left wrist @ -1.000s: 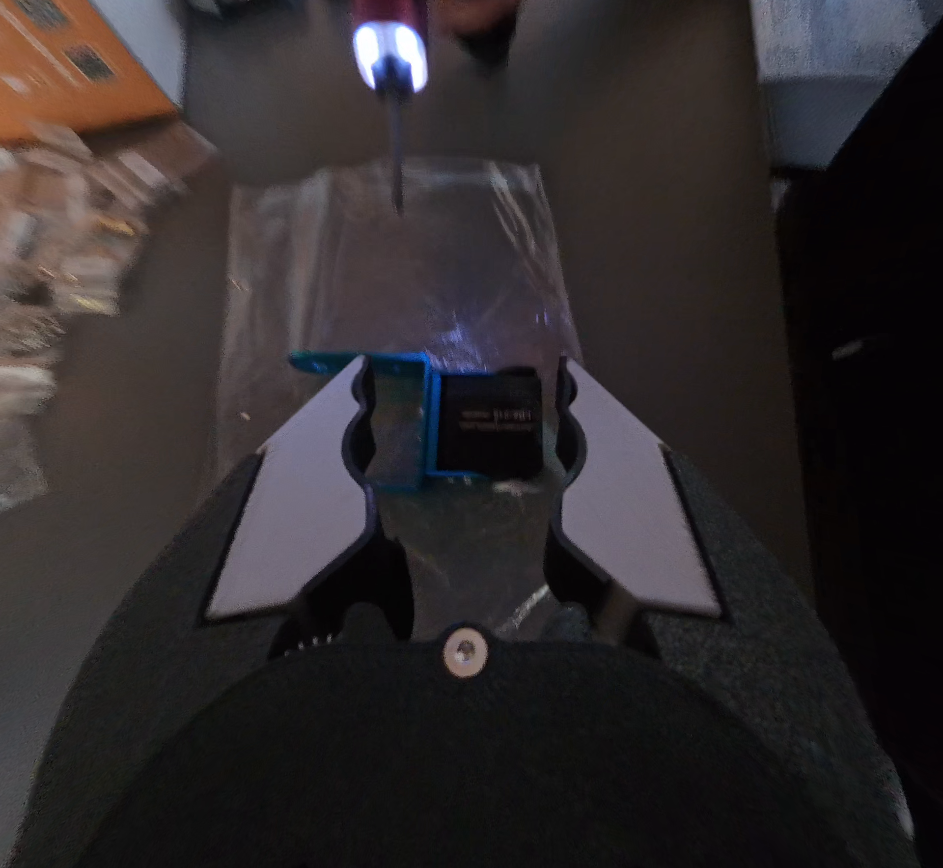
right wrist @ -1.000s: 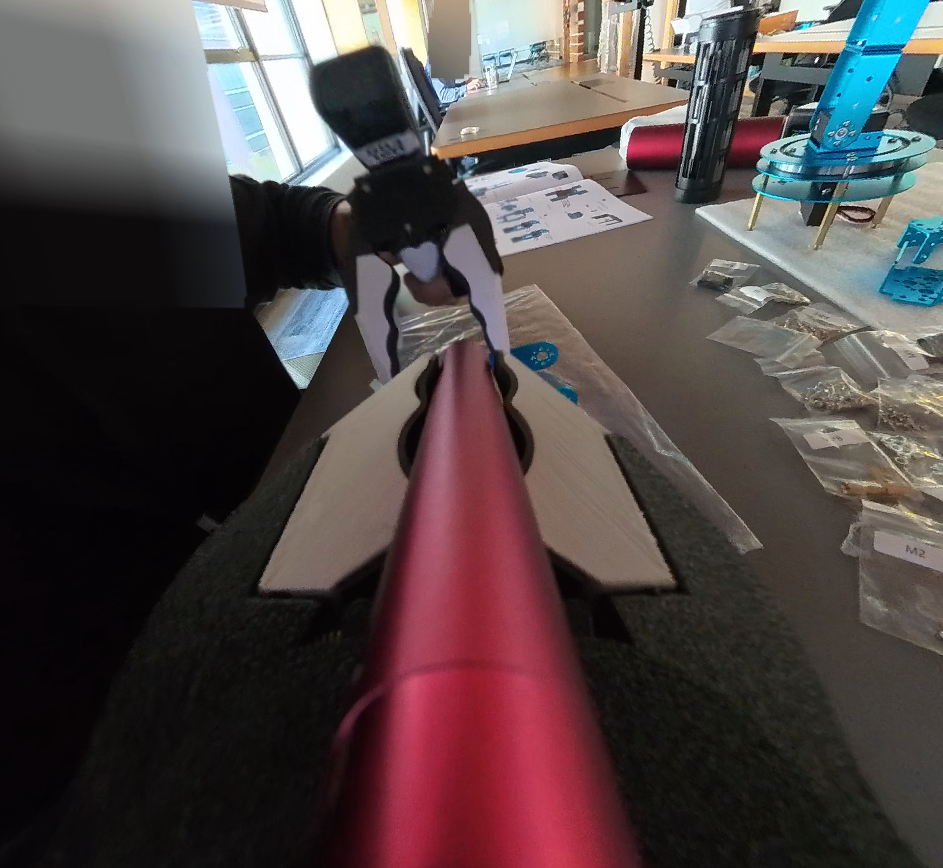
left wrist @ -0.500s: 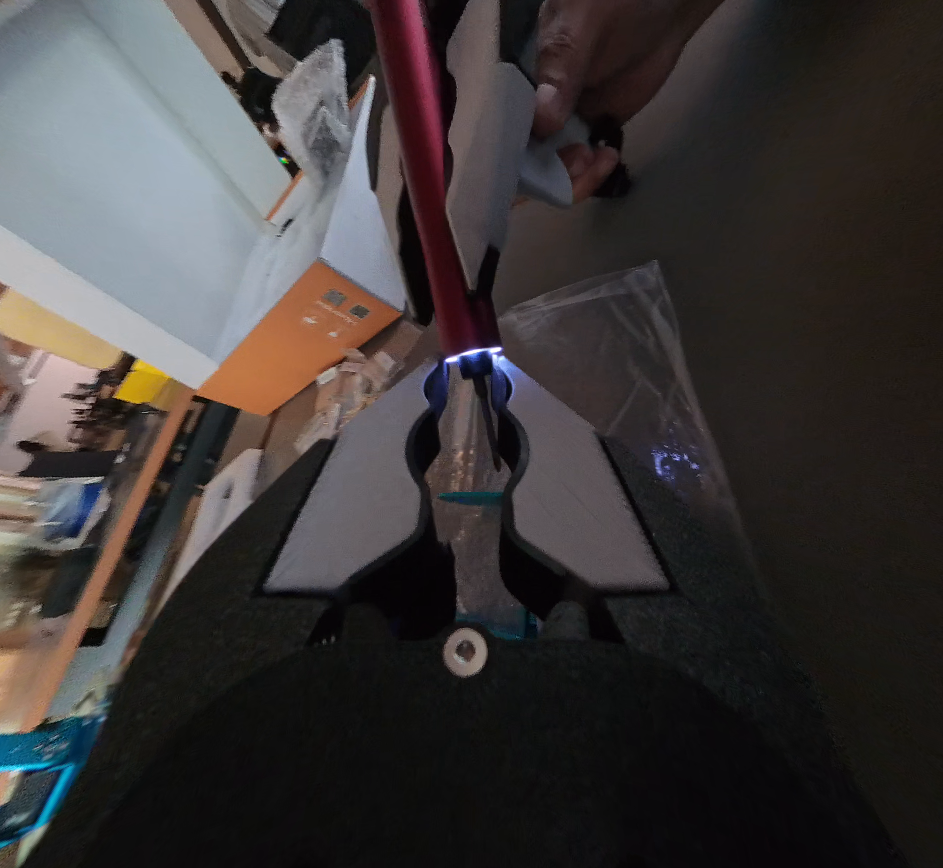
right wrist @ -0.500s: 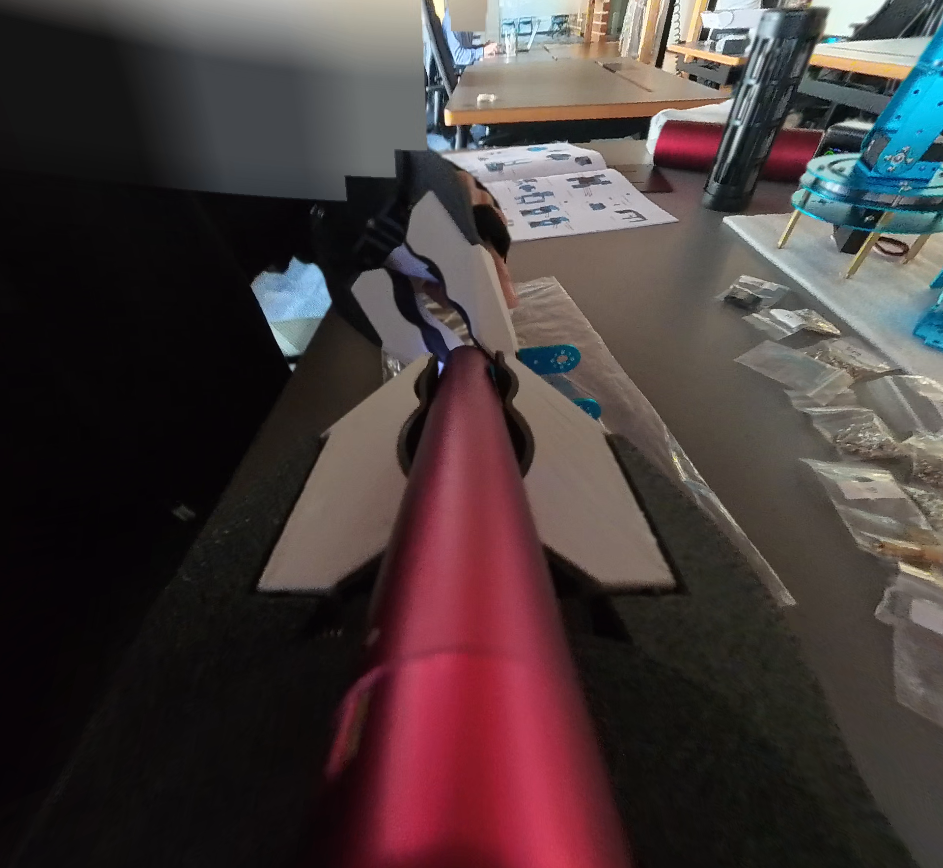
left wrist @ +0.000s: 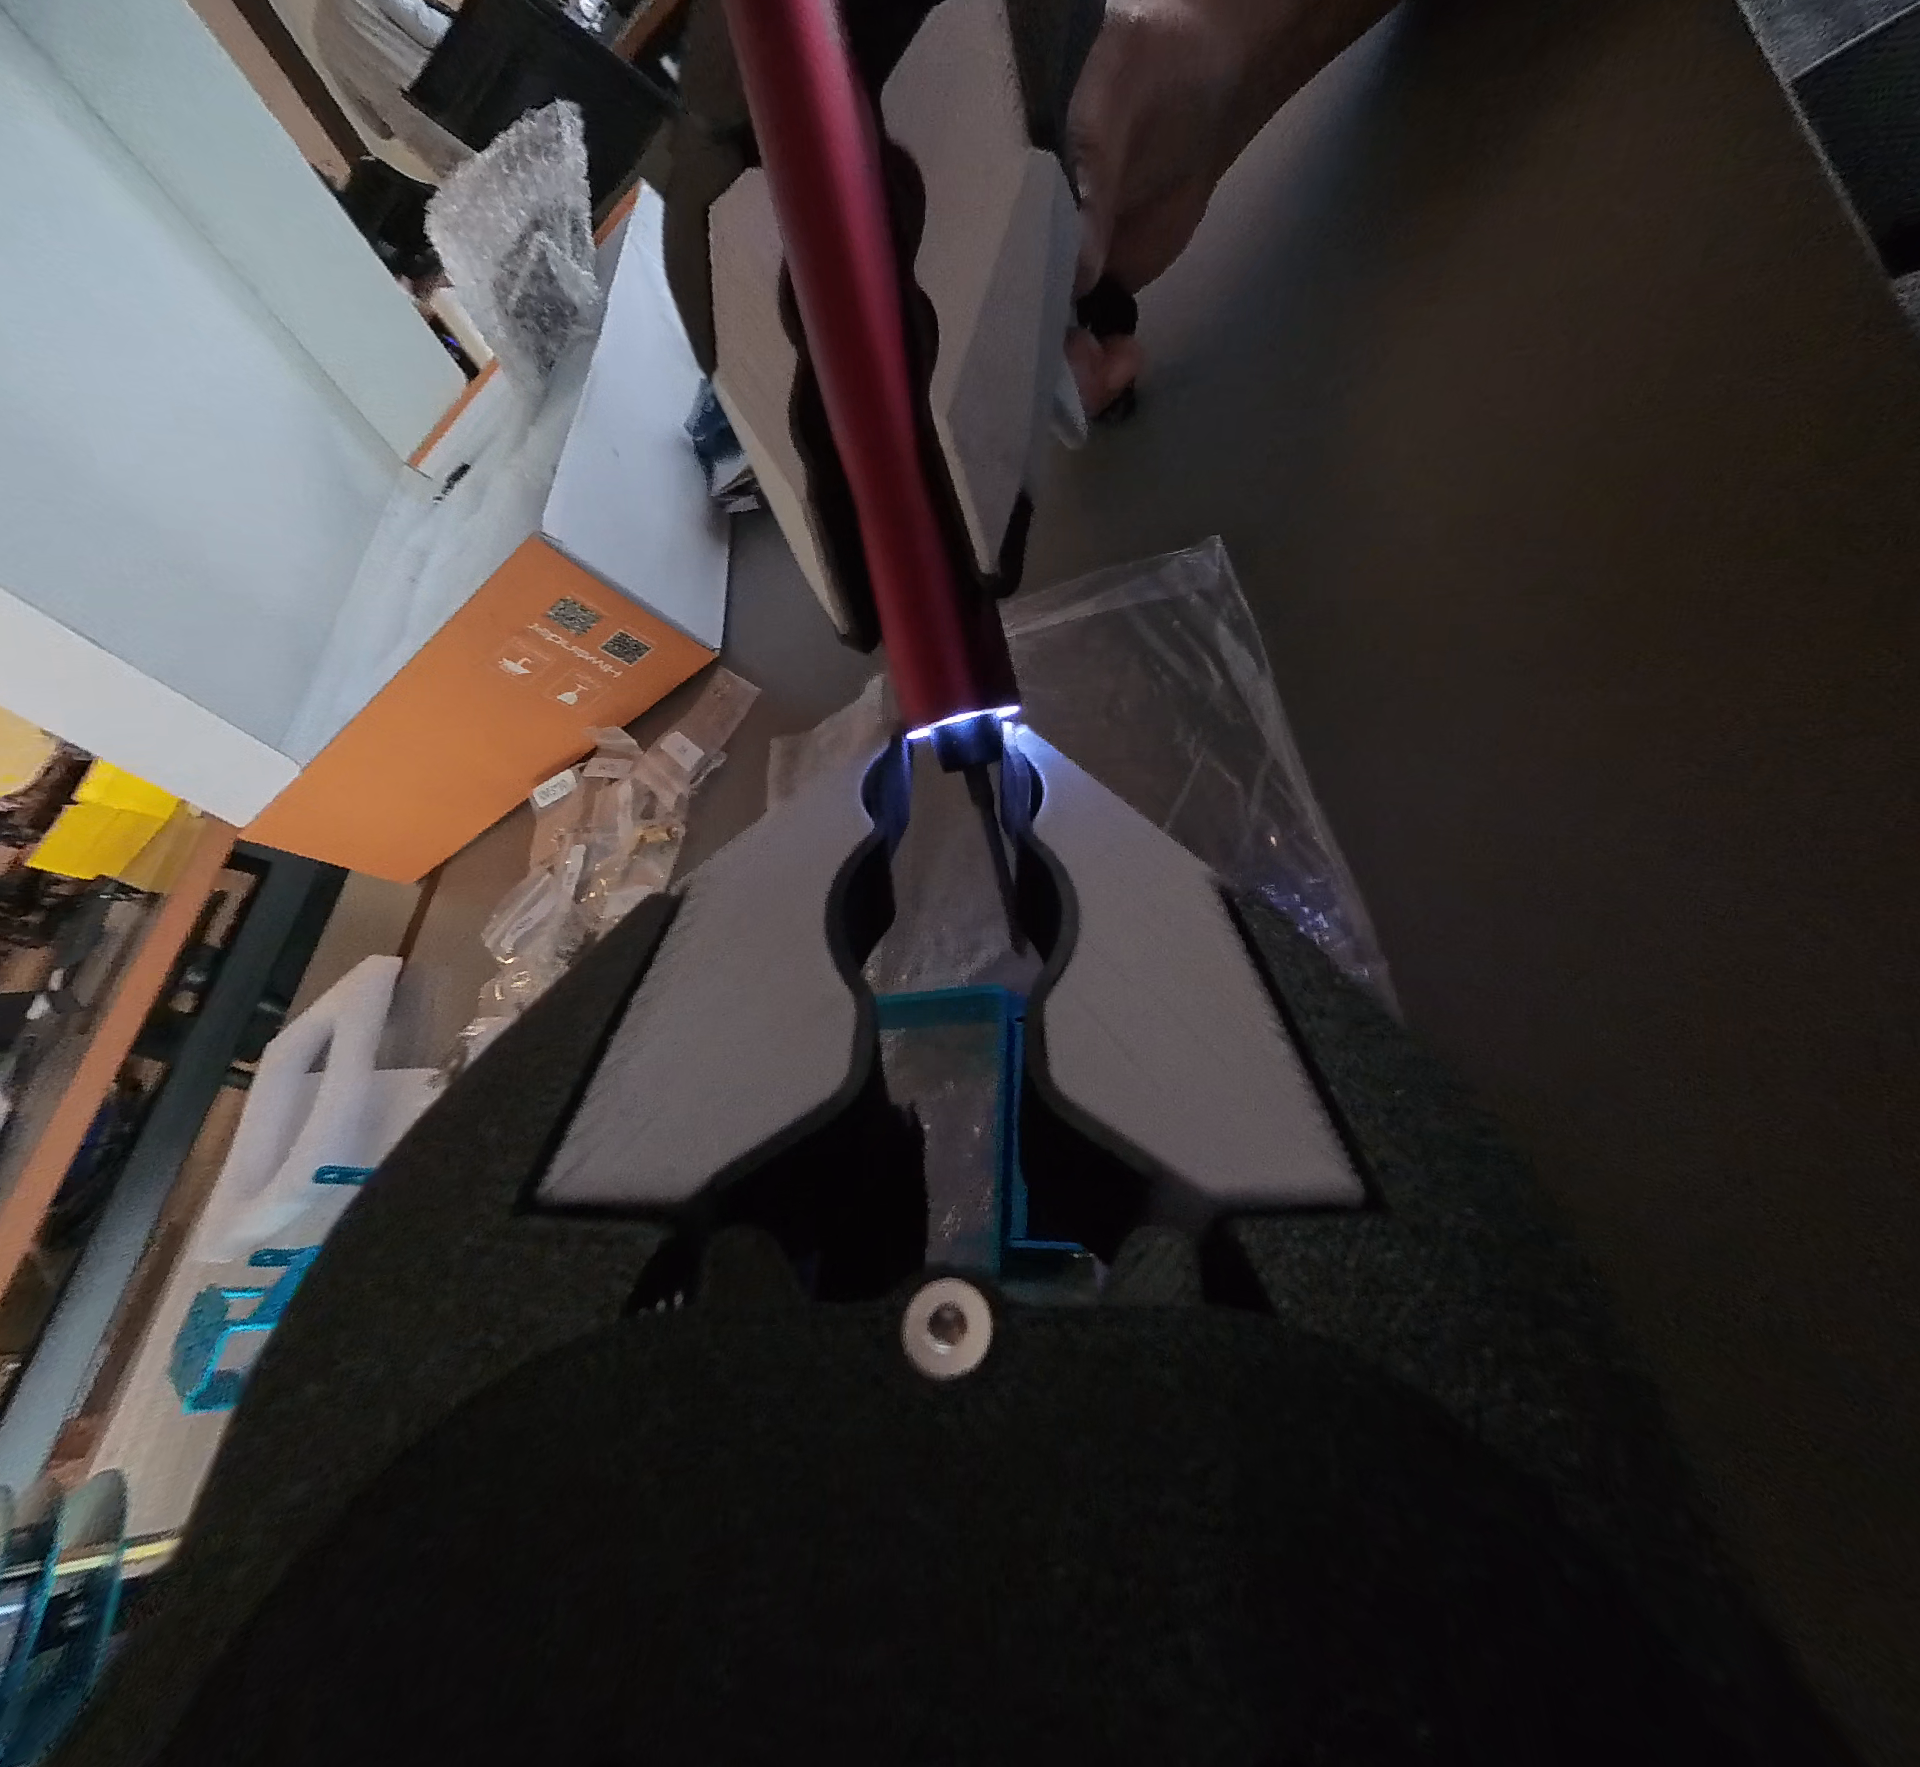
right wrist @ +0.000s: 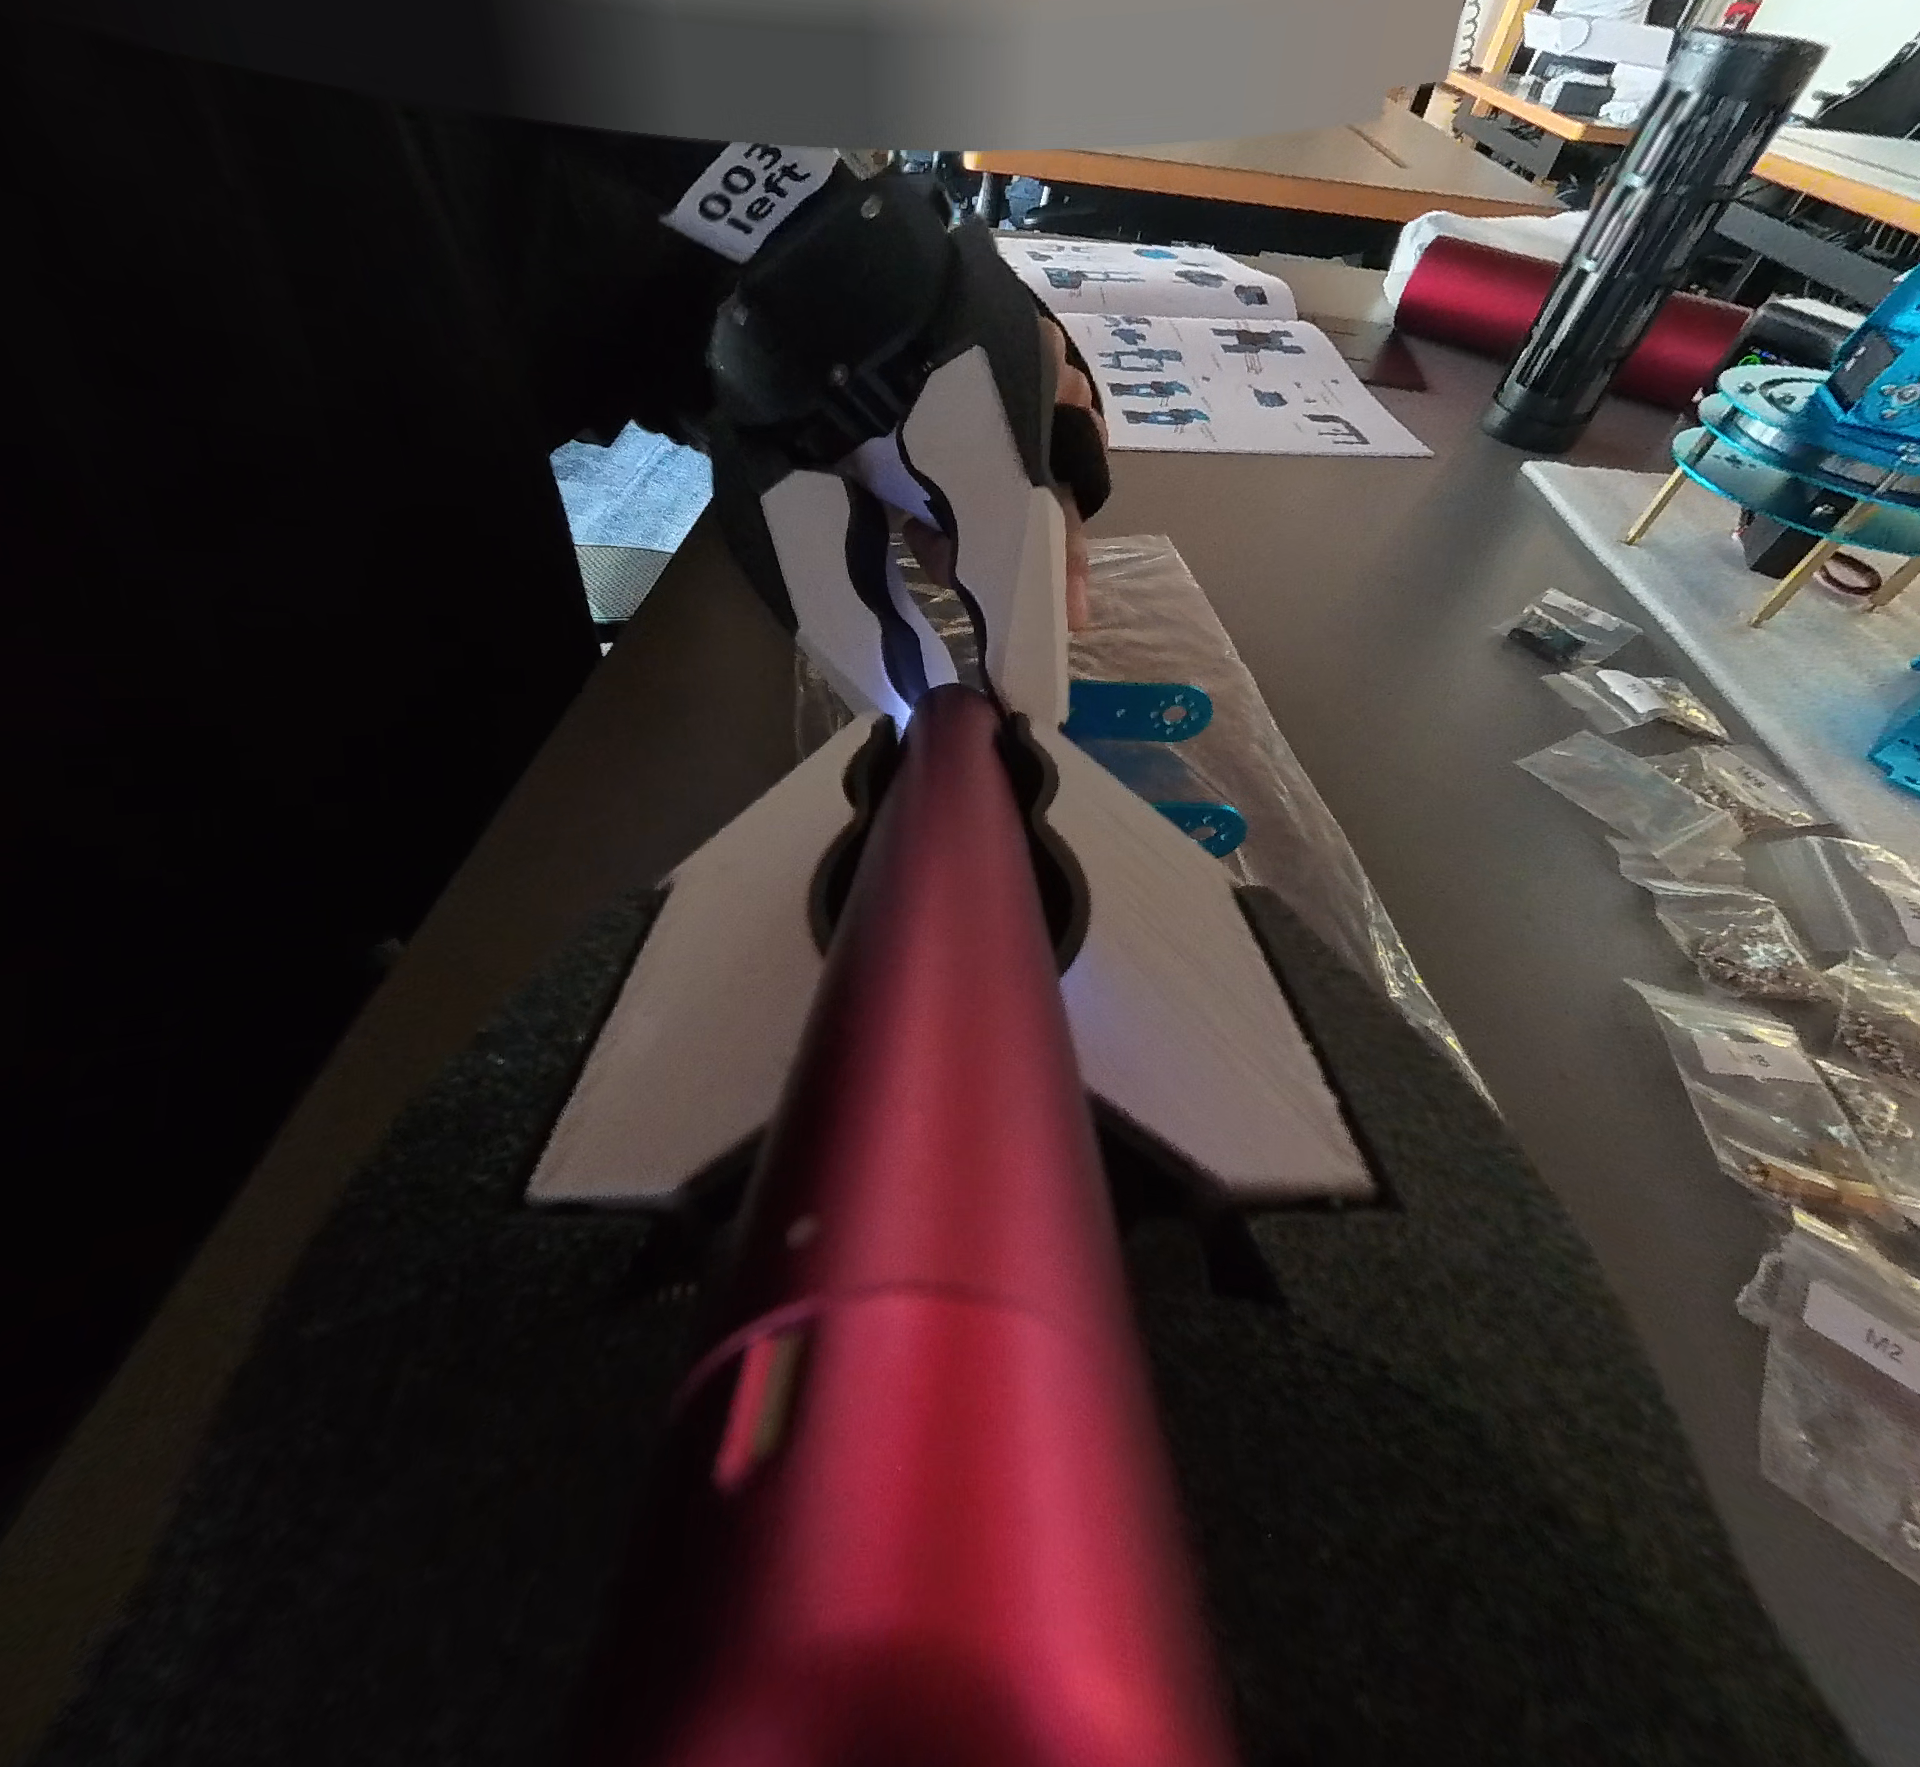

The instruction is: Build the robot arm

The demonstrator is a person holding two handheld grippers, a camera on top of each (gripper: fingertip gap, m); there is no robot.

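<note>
My left gripper (left wrist: 956, 782) is shut on a blue metal bracket (left wrist: 951, 1083), held low between its white fingers over a clear plastic bag (left wrist: 1174, 709). My right gripper (right wrist: 945, 741) is shut on a red electric screwdriver (right wrist: 935, 1198). In the left wrist view the screwdriver (left wrist: 883, 387) comes down from above with its tip lit, and its thin bit (left wrist: 992, 876) reaches between my left fingertips toward the bracket. In the right wrist view the left gripper (right wrist: 935, 668) stands just past the screwdriver's tip. Blue bracket arms (right wrist: 1138, 715) show beside it on the bag (right wrist: 1174, 637).
An orange and white box (left wrist: 468, 730) and small bags of hardware (left wrist: 582, 844) lie to the left. In the right wrist view, more small bags (right wrist: 1714, 886), an open manual (right wrist: 1226, 367), a black cylinder (right wrist: 1621, 263) and a blue robot base (right wrist: 1818, 450) sit to the right. A hand (left wrist: 1174, 159) holds the right gripper. Both grippers' tips are close together, under 4 cm apart.
The left gripper has tilted and closed further on the bracket. The screwdriver has come much closer, and its bit now sits between the left fingertips.
</note>
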